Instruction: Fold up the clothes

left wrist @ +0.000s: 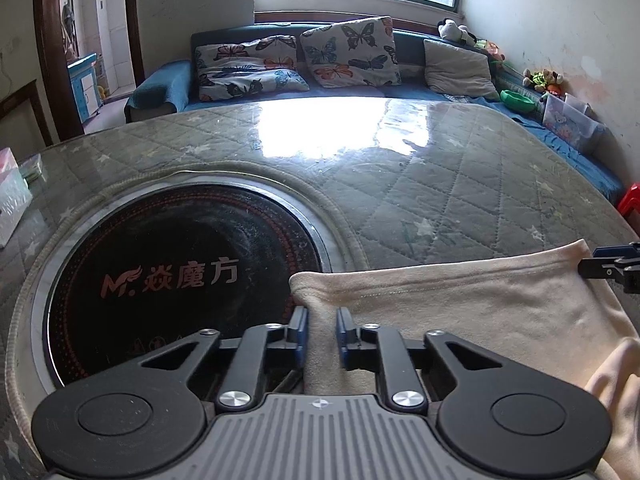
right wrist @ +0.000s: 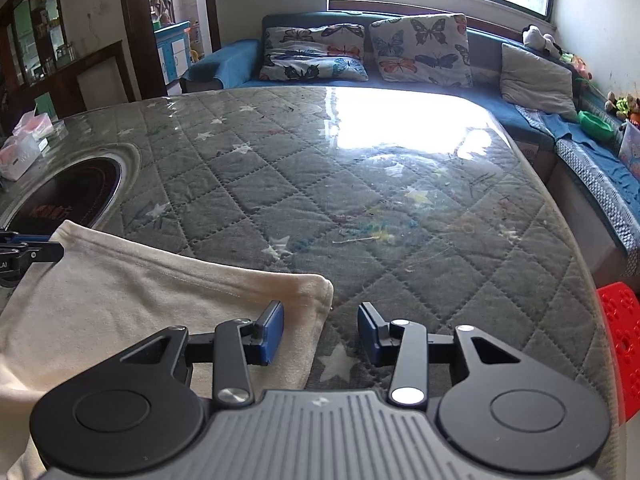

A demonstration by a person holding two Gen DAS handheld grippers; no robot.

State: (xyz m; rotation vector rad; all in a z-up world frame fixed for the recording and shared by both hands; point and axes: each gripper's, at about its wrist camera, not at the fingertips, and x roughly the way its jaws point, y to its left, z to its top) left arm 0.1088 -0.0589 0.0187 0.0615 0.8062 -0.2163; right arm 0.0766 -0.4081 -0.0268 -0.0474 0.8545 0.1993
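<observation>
Cloth (left wrist: 460, 304): cream garment lying flat on the table, at 5 o'clock in the left wrist view and 8 o'clock in the right wrist view (right wrist: 132, 296); its hemmed edge faces the sofa.
Left gripper (left wrist: 322, 334): fingers apart with a narrow gap, straddling the cloth's left corner; the cloth lies between the blue pads (left wrist: 301, 332), not pinched as far as can be seen.
Right gripper (right wrist: 321, 330): spread wide; one pad (right wrist: 271, 332) over the cloth's right corner, the other over bare table; nothing held. In the left wrist view its tip (left wrist: 612, 266) shows at 3 o'clock, by the cloth's far right corner.
Table (right wrist: 360, 208): grey quilted cover with stars under a glossy clear sheet, window glare toward 12 o'clock.
Hob (left wrist: 180, 280): round black inset plate with red lettering, at 9 o'clock of the left gripper; the cloth's left corner just overlaps its rim.
Sofa (left wrist: 160, 88): blue, beyond the table at 12 o'clock, with butterfly cushions (left wrist: 352, 54).
Stool (right wrist: 620, 328): red, at 3 o'clock off the table edge.
Boxes (right wrist: 24, 148): at 9 o'clock on the table's left side.
</observation>
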